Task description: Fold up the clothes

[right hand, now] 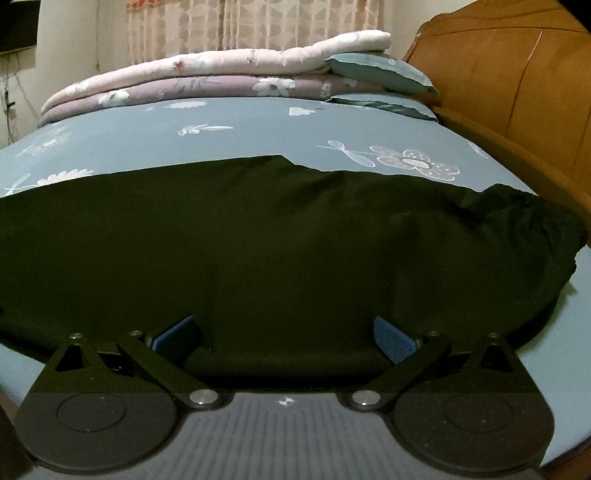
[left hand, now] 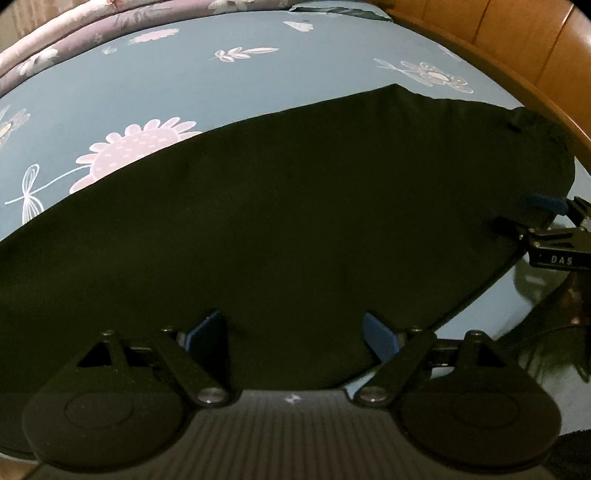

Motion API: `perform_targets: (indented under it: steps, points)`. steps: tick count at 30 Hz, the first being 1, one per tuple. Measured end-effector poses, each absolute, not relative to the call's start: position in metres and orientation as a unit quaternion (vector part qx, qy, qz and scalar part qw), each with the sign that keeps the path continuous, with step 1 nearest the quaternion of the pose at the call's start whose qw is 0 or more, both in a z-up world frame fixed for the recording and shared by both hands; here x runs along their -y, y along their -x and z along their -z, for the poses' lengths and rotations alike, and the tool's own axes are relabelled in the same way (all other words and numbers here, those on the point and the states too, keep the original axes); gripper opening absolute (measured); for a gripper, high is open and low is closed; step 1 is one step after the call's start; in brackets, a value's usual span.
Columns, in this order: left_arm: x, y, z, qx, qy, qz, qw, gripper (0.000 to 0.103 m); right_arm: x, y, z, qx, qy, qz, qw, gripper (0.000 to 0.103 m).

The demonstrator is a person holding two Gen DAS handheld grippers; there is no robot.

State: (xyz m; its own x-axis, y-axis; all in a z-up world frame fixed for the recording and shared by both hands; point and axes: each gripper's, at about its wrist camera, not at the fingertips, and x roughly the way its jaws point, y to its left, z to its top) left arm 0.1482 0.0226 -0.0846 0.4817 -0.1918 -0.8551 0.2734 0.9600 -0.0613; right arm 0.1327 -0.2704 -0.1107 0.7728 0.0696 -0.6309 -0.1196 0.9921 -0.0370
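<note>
Bed with blue-grey sheet, printed with white leaves, dragonflies, pink and grey flowers. Black garment spread flat across near half of sheet, far edge roughly straight with one small peak, right end bunched and wrinkled near headboard. Near hem lying at bed edge, just under both claws.

Left claw wide open, blue pads apart above near hem, nothing gripped; cloth showing between fingers, contact not clear. Right claw likewise wide open, blue pads either side of a raised fold of hem, nothing pinched as far as can be seen. Right claw also visible at right margin of left wrist view, over garment's right edge.

Wooden headboard along right side, orange-brown, panelled. Folded quilts stacked at far side of bed, pink over mauve, floral. Two blue pillows piled beside quilts against headboard. Patterned curtain behind, pale wall to left with cables hanging. Dim light, garment detail mostly lost in shadow.
</note>
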Motion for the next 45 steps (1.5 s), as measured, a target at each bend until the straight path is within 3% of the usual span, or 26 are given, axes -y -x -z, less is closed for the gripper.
perform_targets:
  steps: [18, 27, 33, 45]
  points:
    - [-0.027, -0.143, 0.07, -0.478, -0.047, 0.118, 0.869, 0.085, 0.272, -0.136, 0.099, -0.363, 0.033, -0.05, 0.93, 0.103]
    - [-0.026, -0.137, 0.05, -0.448, -0.06, 0.106, 0.886, 0.085, 0.326, -0.174, 0.063, -0.248, -0.01, 0.032, 0.968, 0.103]
    - [-0.025, -0.136, 0.051, -0.451, -0.066, 0.096, 0.885, 0.085, 0.359, -0.202, 0.092, -0.297, -0.031, 0.075, 0.951, 0.103]
    - [-0.019, -0.145, 0.063, -0.461, -0.061, 0.108, 0.879, 0.085, 0.355, -0.183, 0.096, -0.292, -0.047, 0.058, 0.953, 0.103]
